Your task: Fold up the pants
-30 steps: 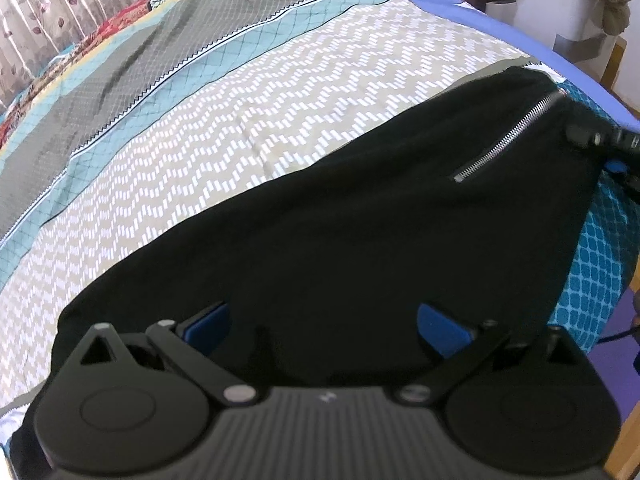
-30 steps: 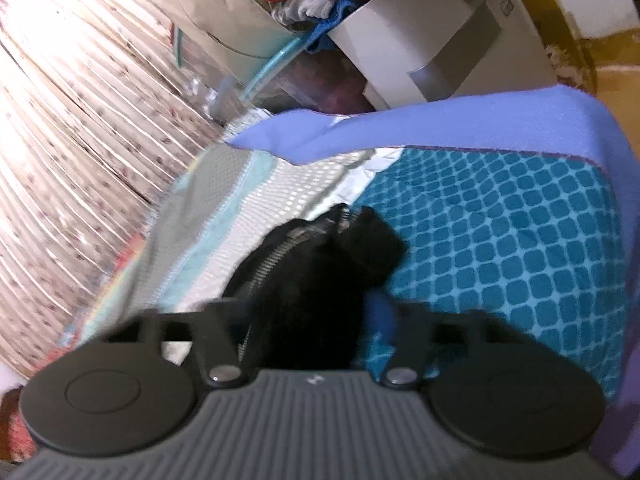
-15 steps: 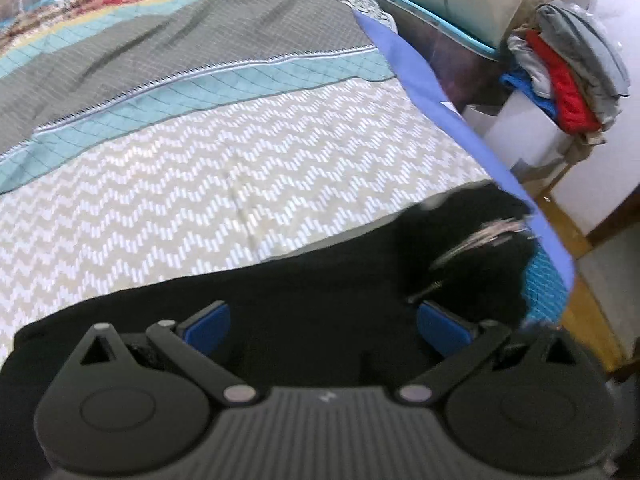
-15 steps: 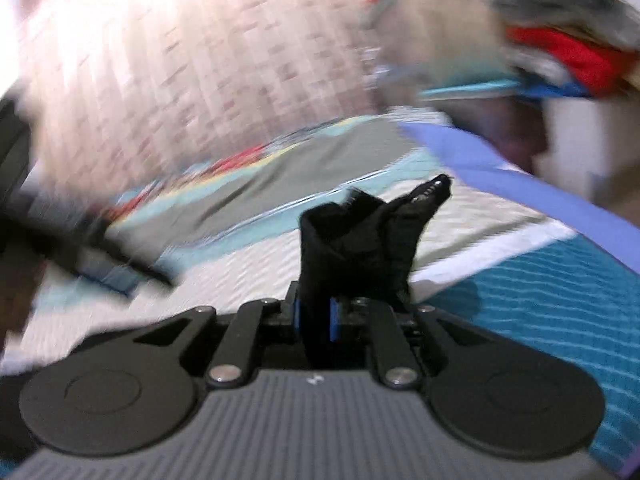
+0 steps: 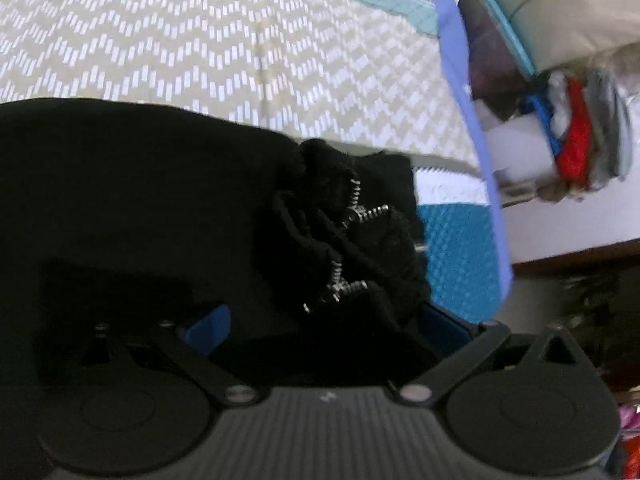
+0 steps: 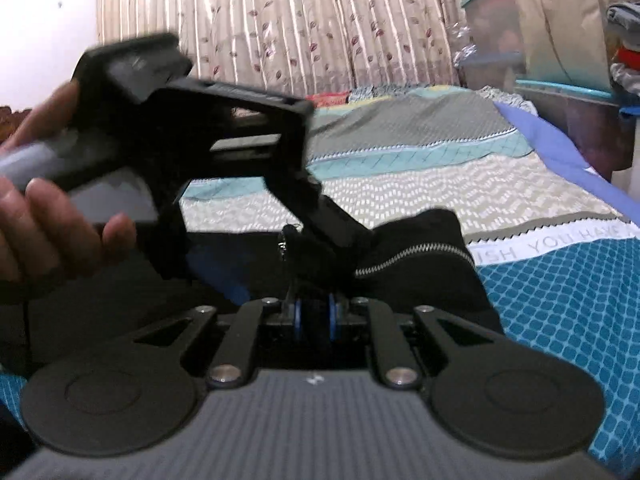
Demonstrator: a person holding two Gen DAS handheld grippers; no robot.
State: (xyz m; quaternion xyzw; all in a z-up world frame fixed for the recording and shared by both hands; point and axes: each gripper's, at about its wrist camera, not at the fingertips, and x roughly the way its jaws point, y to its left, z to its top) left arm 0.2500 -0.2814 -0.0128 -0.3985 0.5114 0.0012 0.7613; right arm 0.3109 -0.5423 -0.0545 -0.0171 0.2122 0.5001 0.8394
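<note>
The black pants (image 5: 132,184) with a silver zipper (image 5: 344,248) lie on the patterned bedspread (image 5: 240,48). A bunched zipper end of the pants sits between my left gripper's (image 5: 324,320) wide-apart blue pads (image 5: 208,324); that gripper is open and low over the fabric. In the right wrist view my right gripper (image 6: 315,314) is shut on a fold of the black pants (image 6: 424,264), its blue pads pressed on the cloth. The left gripper's black body (image 6: 224,148), held by a hand (image 6: 48,208), shows just ahead of it.
The bed's blue edge (image 5: 476,152) runs down the right. Beyond it stand a white box with piled clothes (image 5: 576,136) and plastic bins (image 6: 496,40). A curtain (image 6: 300,20) hangs behind the bed.
My right gripper carried the pinched pants end leftward across the bed toward my left gripper. The left gripper swung right; the zipper end now lies bunched between its open fingers.
</note>
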